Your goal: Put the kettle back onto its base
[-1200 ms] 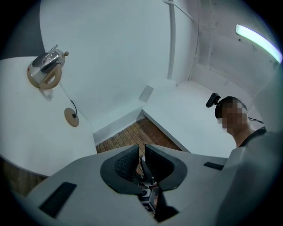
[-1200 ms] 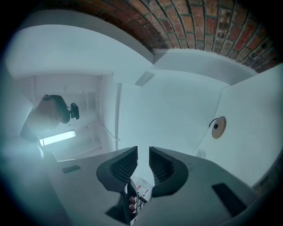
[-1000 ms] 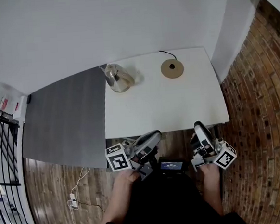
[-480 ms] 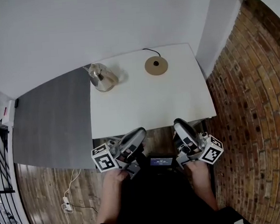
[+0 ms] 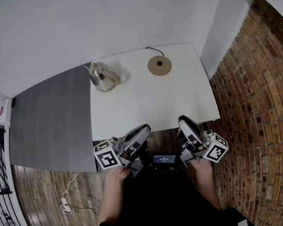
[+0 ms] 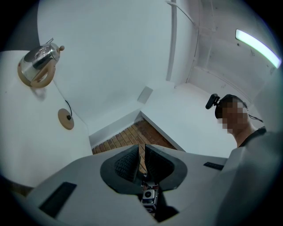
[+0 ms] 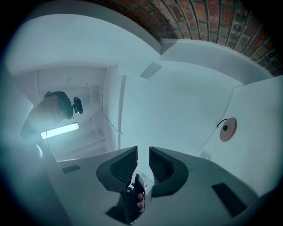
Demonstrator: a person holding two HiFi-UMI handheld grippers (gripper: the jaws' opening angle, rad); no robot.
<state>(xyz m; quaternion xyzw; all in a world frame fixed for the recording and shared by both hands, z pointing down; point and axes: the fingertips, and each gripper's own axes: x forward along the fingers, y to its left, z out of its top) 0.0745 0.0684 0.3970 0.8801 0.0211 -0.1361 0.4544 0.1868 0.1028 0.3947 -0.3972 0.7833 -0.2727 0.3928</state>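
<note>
A glass-and-steel kettle [image 5: 102, 75] stands at the white table's [image 5: 151, 109] far left corner. Its round tan base [image 5: 159, 65] lies to the kettle's right, empty, with a black cord running back from it. Both grippers are held close to my body, short of the table's near edge. My left gripper [image 5: 144, 131] is open with a narrow gap and nothing in it; its view shows the kettle [image 6: 37, 66] and the base [image 6: 66, 119] far off. My right gripper [image 5: 183, 121] is open and empty too, and its view shows only the base [image 7: 228, 129].
A brick wall [image 5: 257, 101] runs along the table's right side. A dark grey panel [image 5: 54, 117] lies left of the table. A power strip with a cable [image 5: 65, 204] sits on the wood floor. A small screen [image 5: 163, 158] hangs between my hands.
The head view has shifted, so the table now sits a little further left and up in the picture. Kettle, base and both grippers keep their places.
</note>
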